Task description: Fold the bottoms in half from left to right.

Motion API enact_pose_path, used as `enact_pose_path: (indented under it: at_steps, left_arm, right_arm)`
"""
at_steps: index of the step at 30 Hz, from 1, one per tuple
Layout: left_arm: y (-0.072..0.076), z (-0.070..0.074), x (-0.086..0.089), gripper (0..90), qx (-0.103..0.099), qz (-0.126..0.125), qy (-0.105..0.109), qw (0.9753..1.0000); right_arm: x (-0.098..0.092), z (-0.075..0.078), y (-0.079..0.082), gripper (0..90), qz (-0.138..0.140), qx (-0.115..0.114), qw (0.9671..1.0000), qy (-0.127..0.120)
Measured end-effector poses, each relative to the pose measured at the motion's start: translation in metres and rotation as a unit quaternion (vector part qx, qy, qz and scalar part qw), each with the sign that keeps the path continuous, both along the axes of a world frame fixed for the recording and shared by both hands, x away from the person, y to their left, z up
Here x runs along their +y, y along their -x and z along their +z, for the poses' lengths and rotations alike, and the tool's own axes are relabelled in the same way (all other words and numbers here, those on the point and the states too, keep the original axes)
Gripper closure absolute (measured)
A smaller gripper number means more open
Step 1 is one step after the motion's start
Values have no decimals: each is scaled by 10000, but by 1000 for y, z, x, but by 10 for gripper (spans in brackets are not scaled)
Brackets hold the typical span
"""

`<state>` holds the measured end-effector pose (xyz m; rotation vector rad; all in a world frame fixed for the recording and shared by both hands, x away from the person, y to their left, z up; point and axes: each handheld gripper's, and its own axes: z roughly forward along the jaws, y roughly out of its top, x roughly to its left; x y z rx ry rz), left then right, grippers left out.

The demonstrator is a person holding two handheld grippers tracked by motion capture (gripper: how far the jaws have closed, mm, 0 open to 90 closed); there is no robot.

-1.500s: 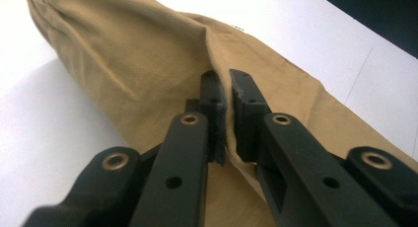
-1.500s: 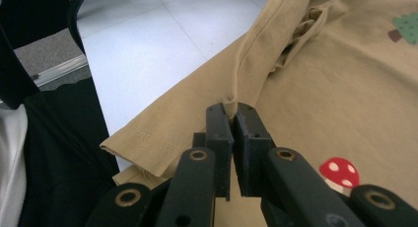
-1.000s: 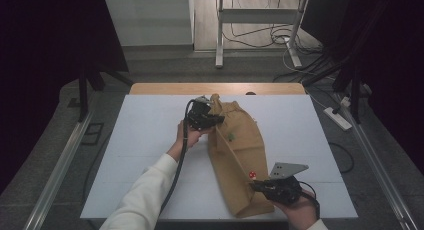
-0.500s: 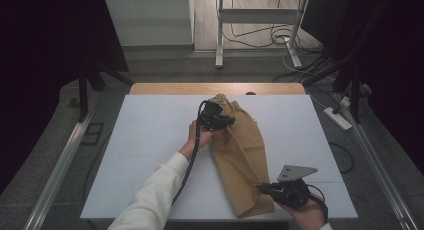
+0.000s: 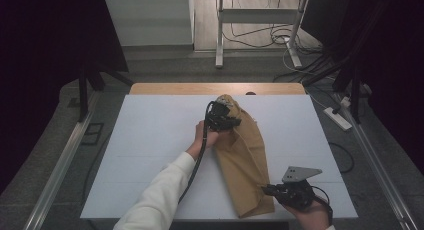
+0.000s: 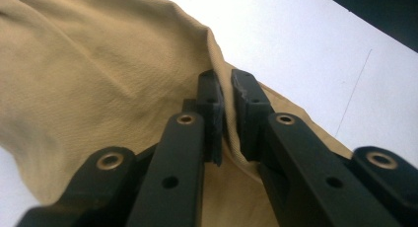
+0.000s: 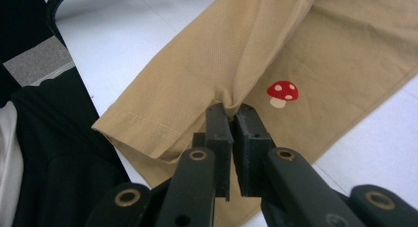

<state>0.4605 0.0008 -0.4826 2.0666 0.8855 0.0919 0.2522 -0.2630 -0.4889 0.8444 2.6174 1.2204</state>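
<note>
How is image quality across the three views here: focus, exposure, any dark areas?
High view: white table evenly lit, surroundings nearly black. Left gripper view: the left gripper shows soft near the lens, tan garment weave sharper, bright table close to washed out. Right gripper view: right gripper and red mushroom print crisp, dark clothing lower left lacks detail.

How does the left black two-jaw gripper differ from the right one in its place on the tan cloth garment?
The left black two-jaw gripper pinches the tan cloth garment at its far end; the right black two-jaw gripper pinches it at the near end, beside a red mushroom print. The right one carries a grey three-cornered plate. Both are shut on cloth.
</note>
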Motion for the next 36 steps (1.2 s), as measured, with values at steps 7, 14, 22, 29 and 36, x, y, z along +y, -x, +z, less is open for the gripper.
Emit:
enact_pose_path:
  at_steps: [7, 14, 22, 29, 36]
  left_arm:
    - [1, -1, -11, 816, -11, -82, -40, 10000]
    - [0, -4, -16, 797, 11, -96, -73, 9999]
    - [5, 0, -15, 485, -60, -100, 67, 9999]
    - [20, 9, 3, 375, -214, -145, -81, 9996]
    - [41, 13, 28, 379, -310, -157, -179, 9992]
  right_arm:
    - [-3, 1, 2, 851, -17, -9, 10000, 33]
    - [-3, -1, 4, 840, 58, 30, 10000, 57]
    - [-7, -2, 4, 676, -147, -60, 9999, 58]
    - [-16, 0, 0, 396, -824, -269, 9961, -178]
    - [-12, -1, -13, 404, -796, -246, 9965, -53]
